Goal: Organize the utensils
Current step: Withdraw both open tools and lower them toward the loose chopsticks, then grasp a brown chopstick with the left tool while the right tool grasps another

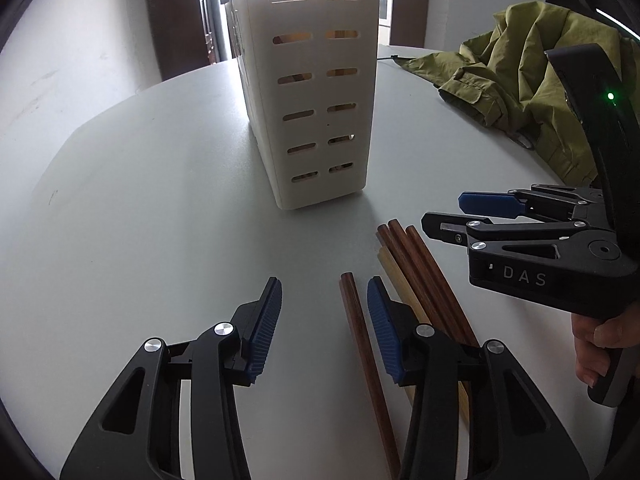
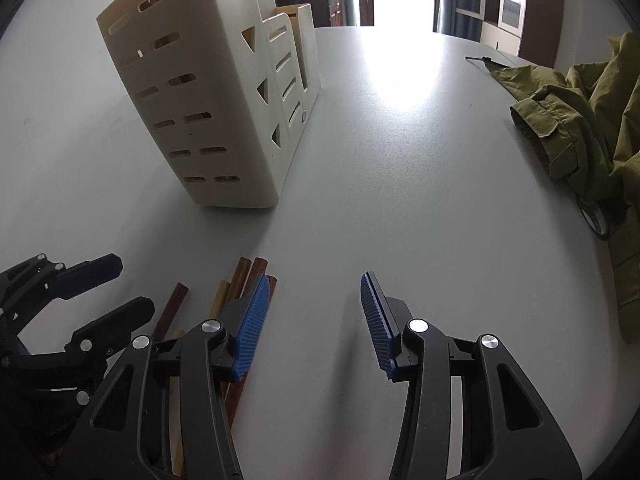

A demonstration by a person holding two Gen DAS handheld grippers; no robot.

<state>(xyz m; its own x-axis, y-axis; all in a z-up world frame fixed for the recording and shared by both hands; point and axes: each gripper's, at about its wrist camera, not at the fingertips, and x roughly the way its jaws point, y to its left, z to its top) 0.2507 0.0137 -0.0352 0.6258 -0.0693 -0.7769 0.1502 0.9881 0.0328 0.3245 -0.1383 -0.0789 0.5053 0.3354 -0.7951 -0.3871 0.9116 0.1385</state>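
Two grippers low over the table [image 1: 160, 184], both angled down. Left gripper [image 1: 325, 322] has its jaws partly open around one dark wooden chopstick [image 1: 360, 344], pads not touching it. Right gripper [image 2: 314, 320], jaws partly open too, nothing between them, its left pad over the bundle of chopsticks [image 1: 416, 264] lying just beside. Beyond stands the cream slotted utensil holder [image 2: 208, 108], upright, sticks poking out on top. Far right, a crumpled olive jacket [image 2: 588, 120].

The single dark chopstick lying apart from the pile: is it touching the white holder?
Apart. In the left wrist view the single dark chopstick ends well short of the white holder, with bare table showing between them.
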